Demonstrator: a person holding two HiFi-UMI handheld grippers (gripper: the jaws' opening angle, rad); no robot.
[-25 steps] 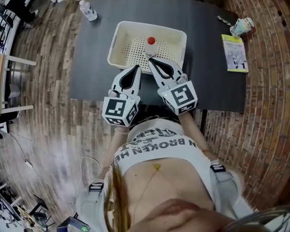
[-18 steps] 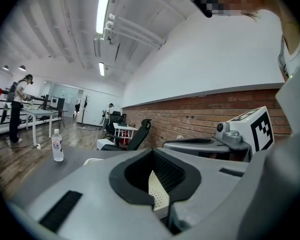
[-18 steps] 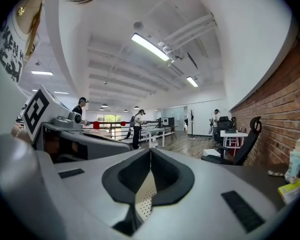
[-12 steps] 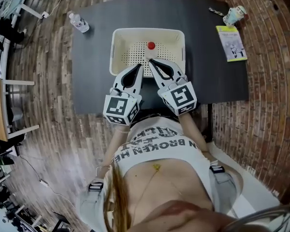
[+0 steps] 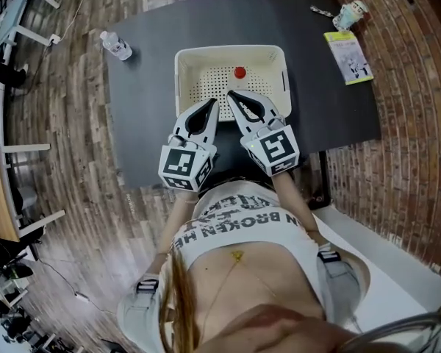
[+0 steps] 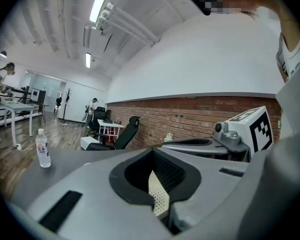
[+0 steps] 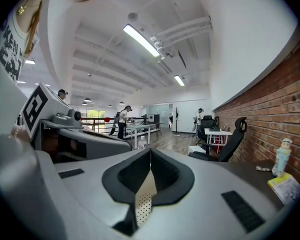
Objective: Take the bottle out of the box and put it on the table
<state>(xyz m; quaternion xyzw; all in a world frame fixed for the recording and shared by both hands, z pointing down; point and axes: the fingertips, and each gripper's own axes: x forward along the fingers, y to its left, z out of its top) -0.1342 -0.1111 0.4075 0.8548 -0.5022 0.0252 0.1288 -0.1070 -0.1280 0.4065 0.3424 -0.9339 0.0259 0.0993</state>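
I am holding both tools low in front of me at the near edge of the dark grey table (image 5: 143, 116), and the job is barely starting. My left gripper (image 5: 211, 102) is pointing at the near wall of the cream perforated plastic box (image 5: 182, 68). Its jaws are pressed together with nothing between them, and only a sliver of the box's dotted plastic is showing through the notch behind the tips. My right gripper (image 5: 230, 93) is lying just beside it, its tips showing over the near rim of the box from above. Its jaws are likewise pressed together and pinching nothing.

The clear bottle with a red cap (image 5: 239, 73) is standing upright inside the box, on the perforated floor just beyond my right tips and apart from them. So I am counting none of the task as done: the bottle is not yet gripped, not lifted and not on the table.

Everything is remaining, as I am judging it. I am needing to spread the right jaws, bring them round the bottle, close on it, lift it clear of the rim and set it upright on bare table beside the box. Bare table is showing on both sides. A second small clear water bottle (image 5: 116, 45) is standing at the far left corner, well apart from the box. A yellow-green booklet (image 5: 348, 56) is lying near the far right corner.
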